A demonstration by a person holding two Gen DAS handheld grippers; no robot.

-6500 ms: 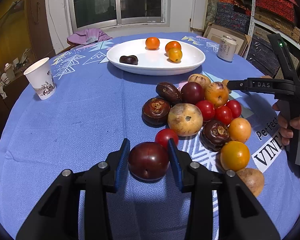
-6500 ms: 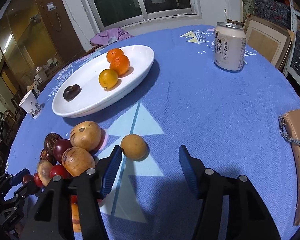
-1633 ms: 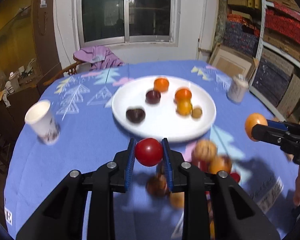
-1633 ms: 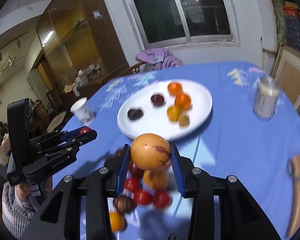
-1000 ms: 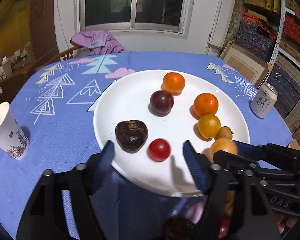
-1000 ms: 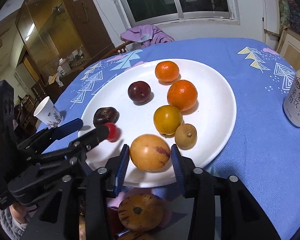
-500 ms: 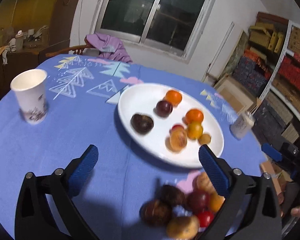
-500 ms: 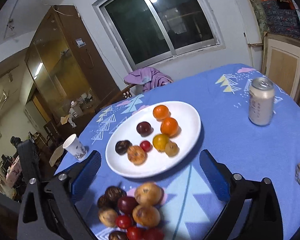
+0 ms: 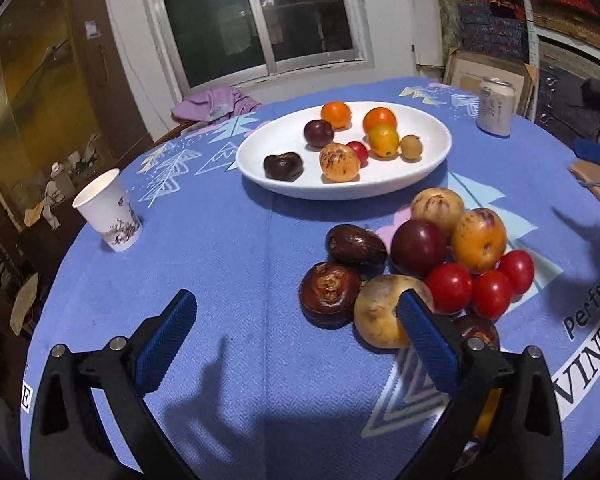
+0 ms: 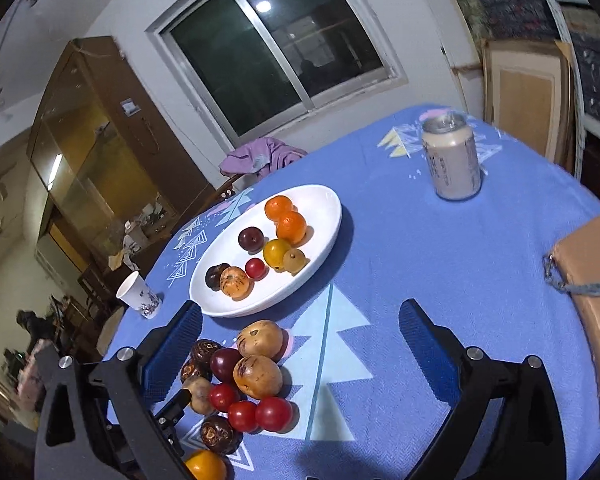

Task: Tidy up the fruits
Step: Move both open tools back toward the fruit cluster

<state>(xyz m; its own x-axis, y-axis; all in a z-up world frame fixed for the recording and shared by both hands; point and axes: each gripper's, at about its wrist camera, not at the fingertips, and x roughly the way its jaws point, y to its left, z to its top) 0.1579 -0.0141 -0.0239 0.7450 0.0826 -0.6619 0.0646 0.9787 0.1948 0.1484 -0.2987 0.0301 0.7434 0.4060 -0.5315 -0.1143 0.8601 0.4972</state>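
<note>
While the white oval plate (image 9: pixel 428 168) lies on the blue tablecloth (image 9: pixel 228 264) with its long axis running left to right in the left wrist view, seven fruits sit in it: two oranges (image 9: pixel 335 114), a dark plum (image 9: pixel 318 133), a yellow fruit (image 9: pixel 383 141), a small brown one (image 9: pixel 411 146), a cherry tomato (image 9: pixel 358 151), a speckled orange fruit (image 9: pixel 339 162) and a dark wrinkled fruit (image 9: pixel 283 166) nearest the left end. In the right wrist view that same plate (image 10: pixel 324 216) runs diagonally, from lower left to upper right.

Nearer the cameras, a loose pile of fruit (image 9: pixel 420 264) rests on the cloth, well apart from the plate.

Both tongs hang above the table with jaws spread wide and nothing between them. The left gripper (image 9: pixel 296 344) is over bare cloth, its right pad in front of a tan fruit (image 9: pixel 380 316) in the pile. The right gripper (image 10: pixel 300 352) frames the pile (image 10: pixel 236 384) and the cloth beyond it.

A paper cup (image 9: pixel 108 210) stands at the left, a drinks can (image 9: pixel 496 106) at the far right.
</note>
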